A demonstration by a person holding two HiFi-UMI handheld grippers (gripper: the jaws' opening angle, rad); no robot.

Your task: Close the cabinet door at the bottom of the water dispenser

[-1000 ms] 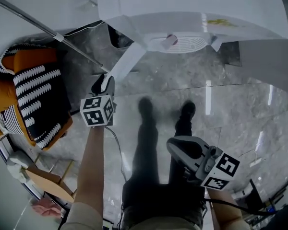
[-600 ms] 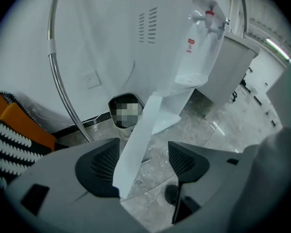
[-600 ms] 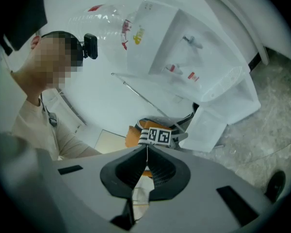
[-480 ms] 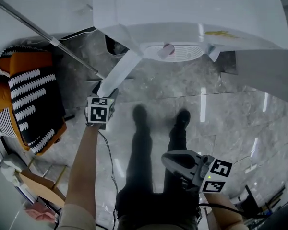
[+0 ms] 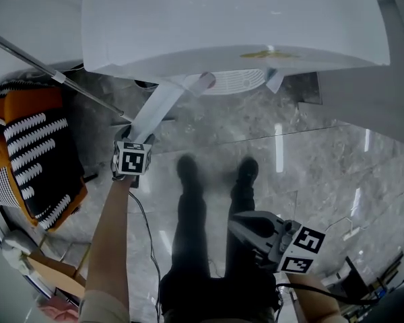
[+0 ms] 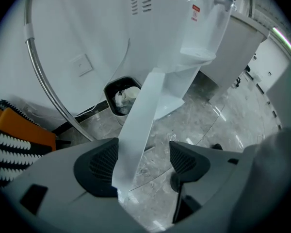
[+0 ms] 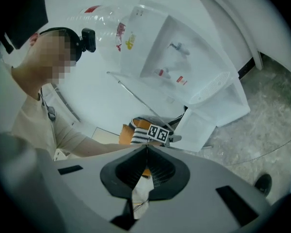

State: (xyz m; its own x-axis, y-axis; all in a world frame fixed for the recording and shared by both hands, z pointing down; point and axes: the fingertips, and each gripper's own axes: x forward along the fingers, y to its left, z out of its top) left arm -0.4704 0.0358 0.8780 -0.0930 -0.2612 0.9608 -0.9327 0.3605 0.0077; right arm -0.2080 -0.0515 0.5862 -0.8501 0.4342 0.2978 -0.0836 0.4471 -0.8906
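Cabinet door (image 6: 140,125) at the foot of the water dispenser (image 5: 236,19) stands swung out from the white body. Its free edge runs up between the jaws of the left gripper (image 6: 143,164). That gripper points steeply down at the floor (image 5: 310,153), at the end of the person's outstretched forearm (image 5: 111,247). Its jaws stand wide apart and have just been opening. The door's edge sits between them, hard by one pad (image 6: 99,166) and well clear of the other. I cannot tell whether it touches the near pad.

Just beyond the left gripper, behind the door, a small dark waste bin (image 6: 120,96) with crumpled paper in it stands at the wall, beside the dispenser's base. Off to that gripper's left side a metal rail (image 6: 41,81) slants down to the floor, and near it lies an orange cushion (image 5: 34,140) wrapped in black-and-white striped cloth.

The right gripper (image 7: 146,159) is held low at the person's right side, well apart from the door, and faces toward the dispenser. Its jaws are closed together with nothing between them.

Between the two grippers the person's dark shoes (image 5: 246,170) stand on the glossy grey marble, toes toward the dispenser.
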